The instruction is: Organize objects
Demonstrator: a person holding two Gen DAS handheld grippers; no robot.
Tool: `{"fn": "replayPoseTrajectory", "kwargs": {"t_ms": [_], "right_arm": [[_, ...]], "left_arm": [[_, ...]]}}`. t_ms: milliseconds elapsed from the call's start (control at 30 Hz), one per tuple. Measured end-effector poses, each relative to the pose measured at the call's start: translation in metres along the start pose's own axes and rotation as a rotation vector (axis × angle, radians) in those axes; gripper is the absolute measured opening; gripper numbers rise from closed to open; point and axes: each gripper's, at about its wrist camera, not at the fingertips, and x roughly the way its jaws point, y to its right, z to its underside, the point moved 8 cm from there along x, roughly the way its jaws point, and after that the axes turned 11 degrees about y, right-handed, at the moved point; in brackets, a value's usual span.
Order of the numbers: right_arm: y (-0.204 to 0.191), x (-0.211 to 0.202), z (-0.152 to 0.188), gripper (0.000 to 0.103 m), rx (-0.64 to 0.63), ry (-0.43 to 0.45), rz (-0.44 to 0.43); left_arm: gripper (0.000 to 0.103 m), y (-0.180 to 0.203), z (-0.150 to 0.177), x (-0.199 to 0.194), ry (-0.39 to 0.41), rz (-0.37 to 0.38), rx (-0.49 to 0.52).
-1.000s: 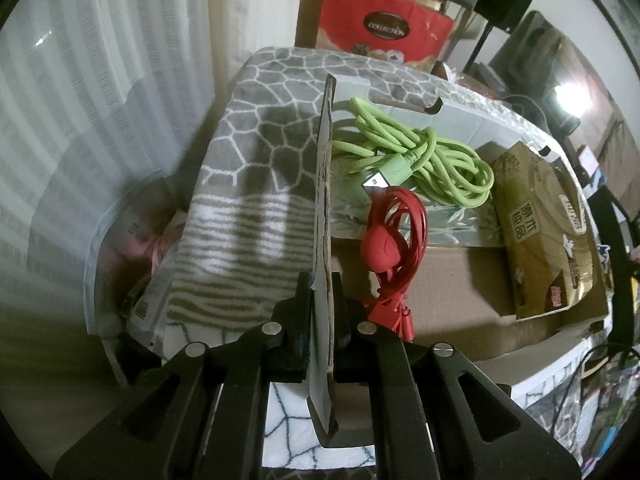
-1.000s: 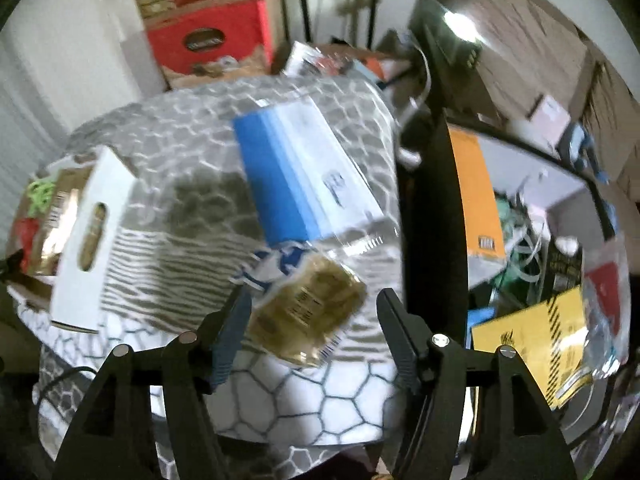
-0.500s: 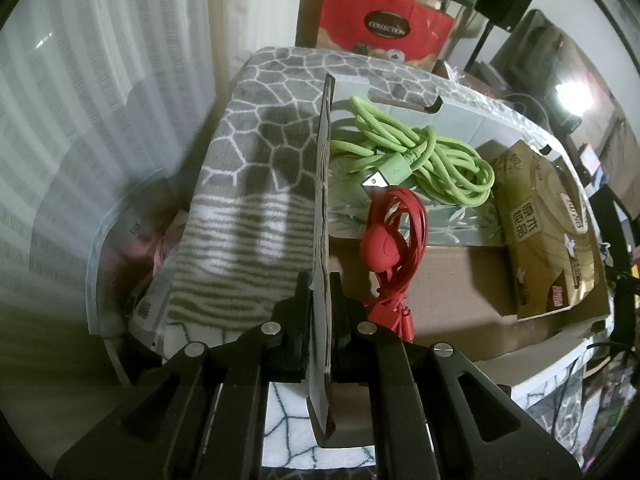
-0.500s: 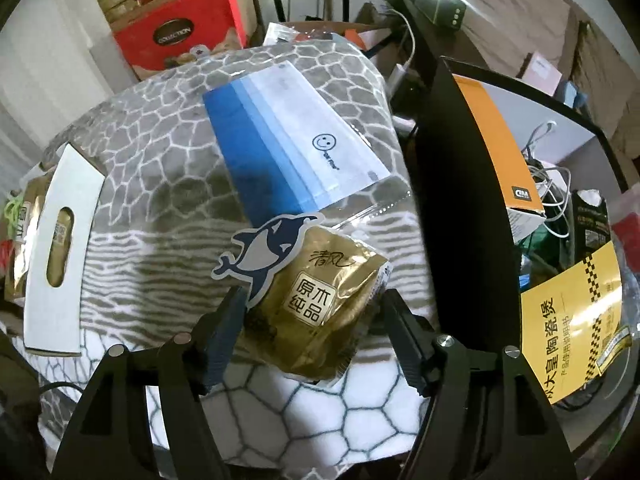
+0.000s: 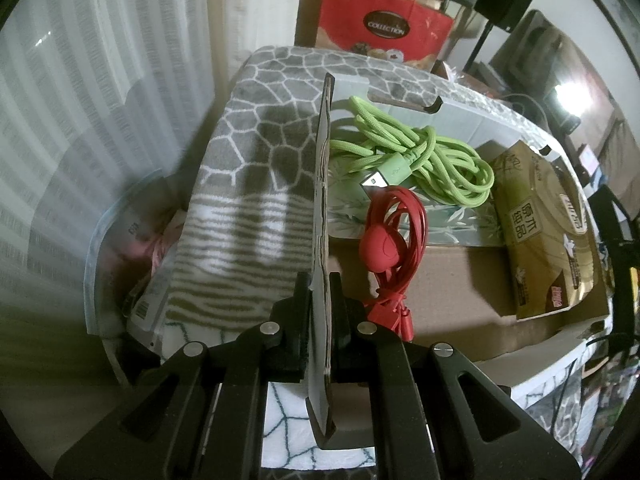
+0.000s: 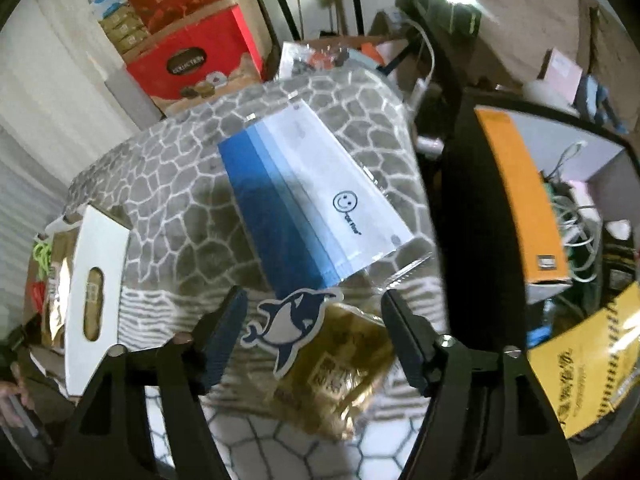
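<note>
Gold tissue pack (image 6: 340,364): soft, light, crinkly film wrap, judged compressible and a bit slippery; best taken across its short sides near the middle so the film is not just pinched. Glossy gold wrapper with dark print, partly blurred, a dolphin sticker (image 6: 290,320) lying at its upper left. It lies on the patterned cloth (image 6: 180,200) just below the blue-and-white pouch (image 6: 312,208), between the right gripper (image 6: 312,320) fingers. Jaws are closing around it from about half open; pad contact is not seen yet. Left gripper (image 5: 320,308) is clamped fully on the upright flap (image 5: 324,184) of the cardboard box (image 5: 460,280), where a second gold pack (image 5: 540,232), green cable (image 5: 420,152) and red cable (image 5: 392,240) are already stowed.
</note>
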Motion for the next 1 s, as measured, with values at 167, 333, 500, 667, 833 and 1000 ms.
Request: {"fn": "replayPoseTrajectory", "kwargs": {"t_ms": [167,333,500,667,833,1000], "right_arm": [[-0.003,0.010,0.001,0.029,-0.018,-0.013,0.000],[-0.015,0.005,-0.002,0.011,-0.063,0.023,-0.011],[-0.036,-0.006,-0.005,0.005,-0.106,0.060,-0.040],[-0.064,-0.028,-0.016,0.004,-0.133,0.117,-0.106],[-0.101,-0.057,-0.030,0.004,-0.174,0.164,-0.194],[-0.142,-0.079,-0.036,0.004,-0.233,0.190,-0.280]], "left_arm": [[0.007,0.000,0.001,0.000,-0.001,0.001,-0.001],[0.007,0.001,0.002,0.002,-0.004,-0.003,-0.001],[0.007,0.002,0.002,0.002,-0.005,-0.004,0.000],[0.007,0.002,0.002,0.002,-0.005,-0.004,0.001],[0.007,0.002,0.002,0.002,-0.005,-0.003,0.001],[0.007,0.002,0.002,0.002,-0.006,-0.002,0.001]]}}
